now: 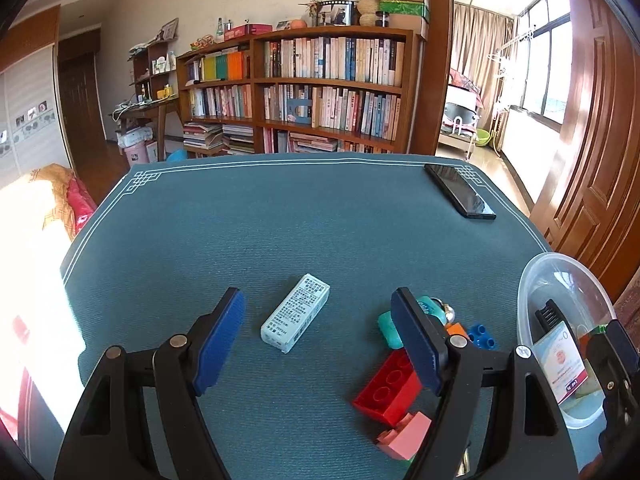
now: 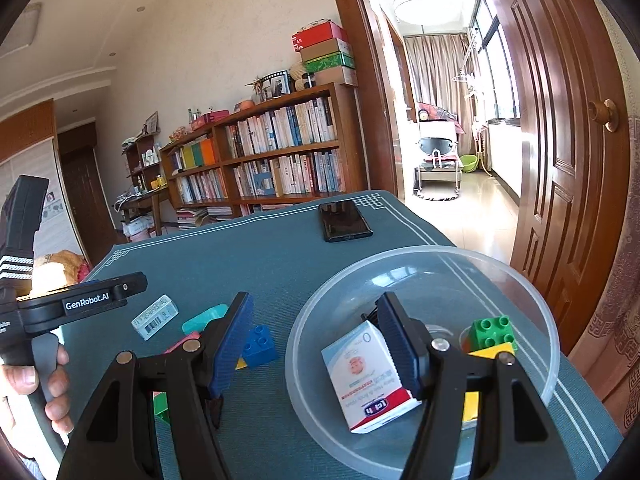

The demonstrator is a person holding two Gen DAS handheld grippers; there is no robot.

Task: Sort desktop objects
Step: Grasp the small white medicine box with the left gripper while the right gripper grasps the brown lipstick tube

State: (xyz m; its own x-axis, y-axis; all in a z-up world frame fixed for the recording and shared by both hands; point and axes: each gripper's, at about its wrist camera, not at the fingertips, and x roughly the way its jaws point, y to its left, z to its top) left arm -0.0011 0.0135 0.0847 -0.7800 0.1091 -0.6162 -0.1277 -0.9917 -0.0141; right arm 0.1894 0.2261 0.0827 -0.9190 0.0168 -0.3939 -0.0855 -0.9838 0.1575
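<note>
My left gripper (image 1: 320, 340) is open and empty above the teal mat, with a pale green box (image 1: 296, 318) lying between its fingers. To its right lie a red brick (image 1: 386, 390), a pink brick (image 1: 404, 434), a blue brick (image 1: 482, 336) and a teal case (image 1: 389, 329). My right gripper (image 2: 316, 344) is open over the rim of the clear bowl (image 2: 520, 288), which holds a white carton (image 2: 370, 376), a green brick (image 2: 494, 332) and a yellow piece (image 2: 492, 350). The pale green box (image 2: 155, 317) and blue brick (image 2: 260, 346) also show in the right wrist view.
A black phone (image 1: 460, 192) lies at the mat's far right corner and shows in the right wrist view (image 2: 344, 221). A bookshelf (image 1: 296, 92) stands behind the table. A wooden door (image 2: 560, 160) is on the right. The clear bowl (image 1: 560, 276) sits at the table's right edge.
</note>
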